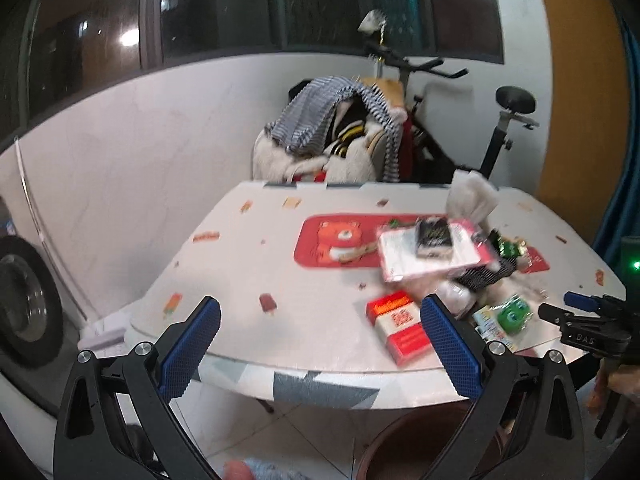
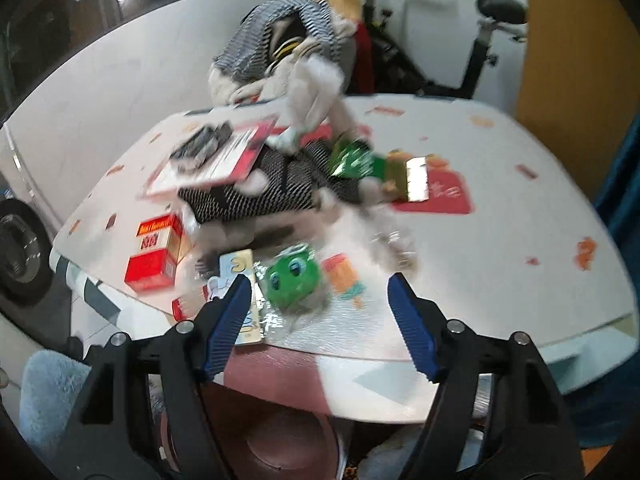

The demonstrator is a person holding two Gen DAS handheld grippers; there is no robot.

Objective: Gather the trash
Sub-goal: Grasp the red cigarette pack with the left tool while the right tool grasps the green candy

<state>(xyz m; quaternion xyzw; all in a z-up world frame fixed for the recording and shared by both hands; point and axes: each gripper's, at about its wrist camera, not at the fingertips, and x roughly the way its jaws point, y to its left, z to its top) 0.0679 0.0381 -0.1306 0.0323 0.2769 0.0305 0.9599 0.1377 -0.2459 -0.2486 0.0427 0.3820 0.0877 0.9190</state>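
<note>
A heap of trash lies on the white table (image 2: 500,240): a red box (image 2: 154,256), a green frog-face packet (image 2: 292,276), a green and gold wrapper (image 2: 360,164), a pink card package (image 2: 216,152), a black-and-white pouch (image 2: 260,192) and a white tissue (image 1: 472,196). My right gripper (image 2: 320,312) is open at the table's near edge, just short of the frog-face packet, holding nothing. My left gripper (image 1: 320,320) is open and empty, with the red box (image 1: 400,328) just beyond its right finger. The right gripper (image 1: 564,307) shows at the far right of the left wrist view.
A brown round bin (image 2: 276,432) stands under the table's near edge. Behind the table are a clothes pile (image 1: 332,136) and an exercise bike (image 1: 500,132) against the white wall. A wheel (image 1: 24,300) is at the far left. Both views are motion-blurred.
</note>
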